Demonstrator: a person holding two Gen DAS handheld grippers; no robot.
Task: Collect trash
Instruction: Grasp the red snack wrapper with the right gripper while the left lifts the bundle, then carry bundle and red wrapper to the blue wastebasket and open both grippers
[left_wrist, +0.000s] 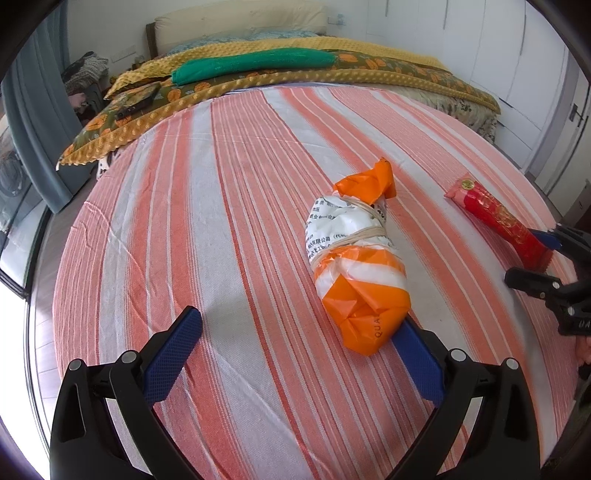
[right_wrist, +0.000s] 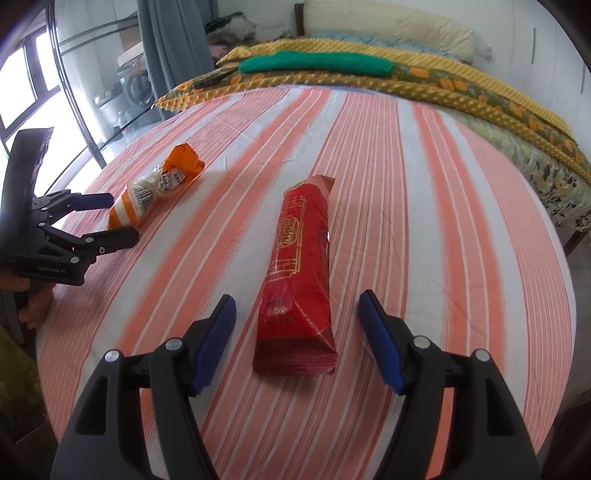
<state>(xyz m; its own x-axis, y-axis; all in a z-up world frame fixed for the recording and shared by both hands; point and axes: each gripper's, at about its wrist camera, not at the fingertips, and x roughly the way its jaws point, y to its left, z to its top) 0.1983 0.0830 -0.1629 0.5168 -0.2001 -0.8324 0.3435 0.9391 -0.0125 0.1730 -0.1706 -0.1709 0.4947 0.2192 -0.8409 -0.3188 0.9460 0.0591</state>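
An orange-and-white wrapped bundle (left_wrist: 354, 266) (right_wrist: 159, 188), tied with rubber bands, lies on the striped bed sheet (left_wrist: 221, 221) (right_wrist: 406, 166). My left gripper (left_wrist: 298, 319) (right_wrist: 123, 218) is open, and the bundle's near end sits just inside it, against the right finger (left_wrist: 417, 358). A long red snack packet (right_wrist: 299, 258) (left_wrist: 495, 218) lies to the right. Its near end is between the spread blue pads of my right gripper (right_wrist: 297, 299) (left_wrist: 521, 254). That gripper is open and neither pad touches the packet.
A yellow dotted blanket (left_wrist: 258, 79) (right_wrist: 443, 85) with a green cloth (left_wrist: 251, 62) (right_wrist: 314, 61) on it crosses the far part of the bed. A dark flat object (left_wrist: 138, 99) rests on its left end. White cupboards (left_wrist: 498, 55) stand right, a curtain (right_wrist: 166, 44) and windows left.
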